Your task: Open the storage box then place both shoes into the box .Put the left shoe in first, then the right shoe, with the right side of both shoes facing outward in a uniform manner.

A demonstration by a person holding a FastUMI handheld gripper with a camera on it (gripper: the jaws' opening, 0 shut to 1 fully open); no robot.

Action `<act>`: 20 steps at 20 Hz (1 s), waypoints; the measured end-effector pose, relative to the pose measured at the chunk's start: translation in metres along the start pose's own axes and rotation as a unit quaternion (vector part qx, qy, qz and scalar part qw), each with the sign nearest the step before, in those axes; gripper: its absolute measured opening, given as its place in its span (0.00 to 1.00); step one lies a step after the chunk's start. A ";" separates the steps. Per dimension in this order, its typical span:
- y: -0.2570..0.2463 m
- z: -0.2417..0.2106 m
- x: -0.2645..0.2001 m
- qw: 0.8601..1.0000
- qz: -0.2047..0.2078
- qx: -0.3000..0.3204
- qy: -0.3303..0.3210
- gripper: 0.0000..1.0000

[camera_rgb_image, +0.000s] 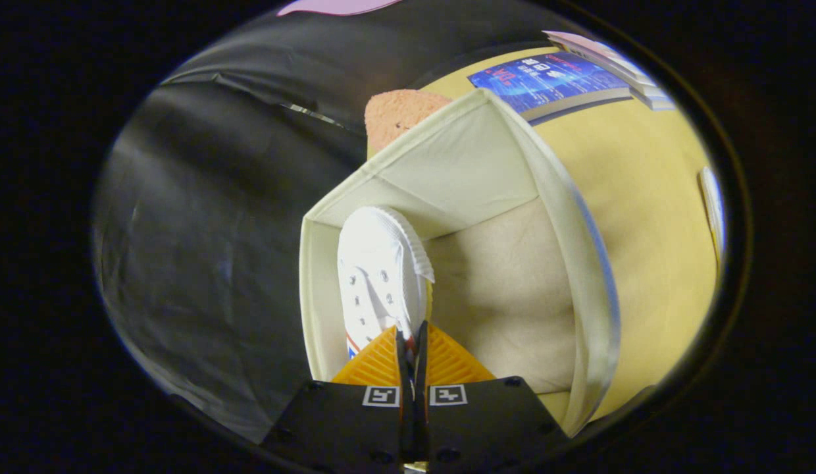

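The gripper (411, 342) points down into an open storage box (572, 263), a cream fabric box with soft walls and a pale rim. The jaws are drawn almost together, with only a thin slit between them, and they pinch the heel end of a white canvas shoe (380, 276). Both fingers press on the shoe's rear edge.

The shoe hangs inside the box, close to the box's left wall, with its rounded toe pointing away from the gripper toward the far wall. Its upper with lace eyelets faces left, and the ribbed rubber edge of the sole runs along its right side. A small red and blue stripe shows near the heel, just beside the left finger. To the right of the shoe, the wrinkled fabric floor (507, 296) of the box is bare.

The box stands on a yellow surface (651, 217), at its left edge. Beyond the far corner of the box sits a coarse, orange-pink sponge-like block (395, 115), partly hidden by the box wall. Farther back on the surface lies a blue printed book (546, 79), and at the back right corner a stack of pale books (612, 62). A white object (711, 204) shows at the right edge of the surface; it is too cut off to identify. Black cloth (210, 230) hangs to the left of the box.
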State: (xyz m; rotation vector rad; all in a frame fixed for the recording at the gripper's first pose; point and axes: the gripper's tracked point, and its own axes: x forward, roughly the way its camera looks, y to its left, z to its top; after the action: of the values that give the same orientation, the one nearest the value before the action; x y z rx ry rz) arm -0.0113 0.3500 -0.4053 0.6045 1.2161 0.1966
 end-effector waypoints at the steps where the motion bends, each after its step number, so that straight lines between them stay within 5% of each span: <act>1: -0.004 -0.001 0.004 1.000 -0.009 -0.002 0.002 0.02; 8: -0.028 -0.005 0.014 0.997 -0.071 -0.027 0.009 0.10; 12: -0.015 -0.008 0.010 0.999 -0.034 -0.031 0.019 0.23; 20: 0.007 0.033 -0.051 0.998 0.046 -0.027 -0.030 0.23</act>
State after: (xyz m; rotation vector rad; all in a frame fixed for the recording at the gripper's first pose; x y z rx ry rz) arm 0.0022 0.3217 -0.3524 0.6162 1.1235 0.2859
